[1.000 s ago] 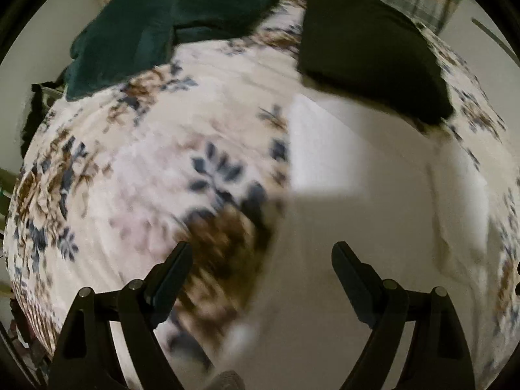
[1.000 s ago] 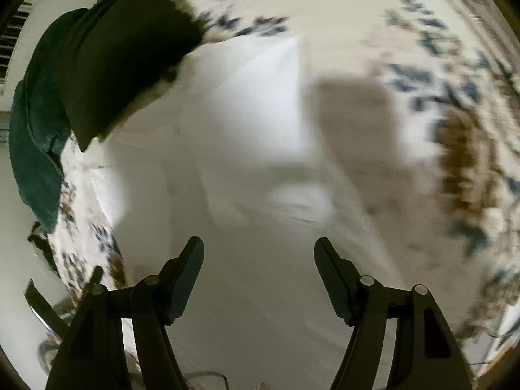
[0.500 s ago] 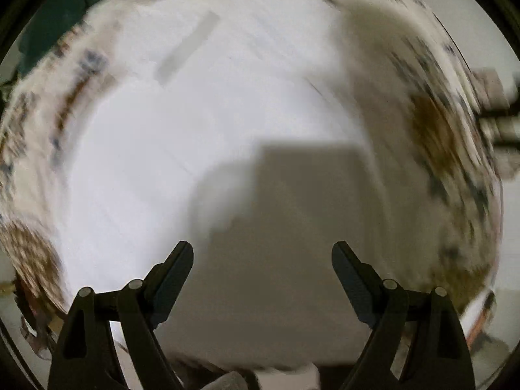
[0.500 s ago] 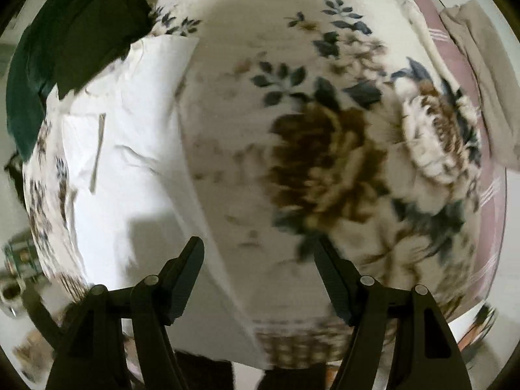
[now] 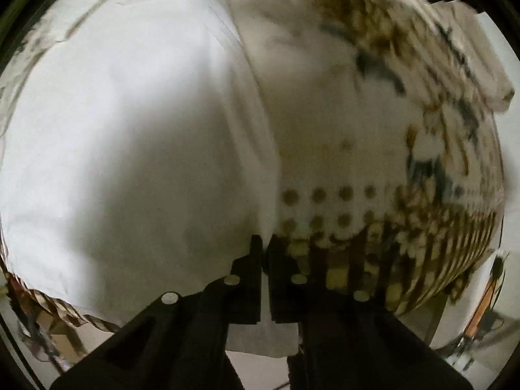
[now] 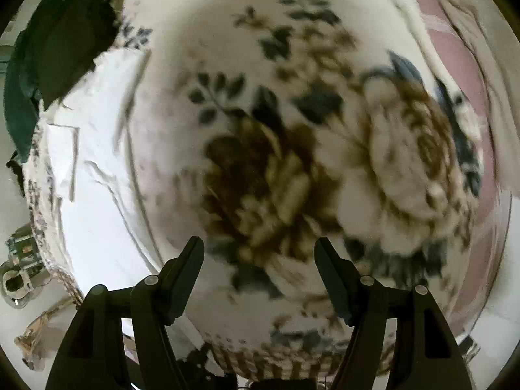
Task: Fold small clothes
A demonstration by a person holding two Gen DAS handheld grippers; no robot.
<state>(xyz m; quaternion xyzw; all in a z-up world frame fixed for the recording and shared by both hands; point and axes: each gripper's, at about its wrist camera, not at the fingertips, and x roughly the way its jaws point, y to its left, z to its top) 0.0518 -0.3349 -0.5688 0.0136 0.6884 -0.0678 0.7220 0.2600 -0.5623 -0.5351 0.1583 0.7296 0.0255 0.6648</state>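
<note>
**White garment pinched at its edge**

The white garment lies spread on the floral blanket. The left gripper has just closed, pinching the cloth's right edge (a strip shows between the jaws). The right gripper hangs with jaws apart over bare blanket

Floral bedspread, pale floor

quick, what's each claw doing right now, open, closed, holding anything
Left claw: has just closed, pinching the edge of the white garment.
Right claw: open, holding nothing, above the floral blanket.
</note>
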